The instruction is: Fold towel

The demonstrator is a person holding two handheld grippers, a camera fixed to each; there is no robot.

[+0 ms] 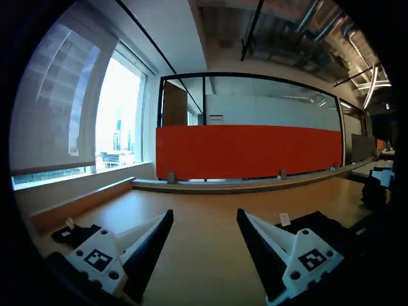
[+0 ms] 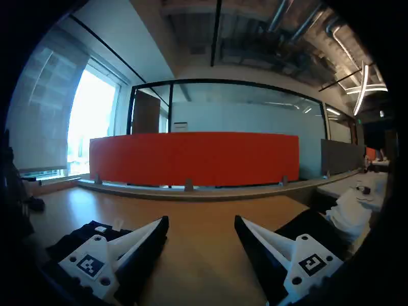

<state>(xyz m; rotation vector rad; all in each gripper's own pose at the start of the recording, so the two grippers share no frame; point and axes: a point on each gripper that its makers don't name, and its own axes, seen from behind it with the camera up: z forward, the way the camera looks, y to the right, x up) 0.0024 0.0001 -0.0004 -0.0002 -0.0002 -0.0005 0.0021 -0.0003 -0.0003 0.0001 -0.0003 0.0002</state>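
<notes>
Fold likely unstarted: left gripper [image 1: 204, 224], right gripper [image 2: 200, 229] gape empty (nothing held); next, pinch black cloth towel's [image 1: 308, 220] near edge.

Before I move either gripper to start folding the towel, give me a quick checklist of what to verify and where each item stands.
1. Left gripper open: ok, fingers apart with nothing between them.
2. Right gripper open: ok, fingers apart with nothing between them.
3. Towel located: cannot tell. A dark cloth lies beside the fingers in both gripper views, but whether it is a single towel, or lies flat, is hidden.
4. Cloth edge between the fingers: not ok, only bare table shows in both gaps.
5. White cloth off to the right gripper's side: ok, apart from the fingers.
</notes>
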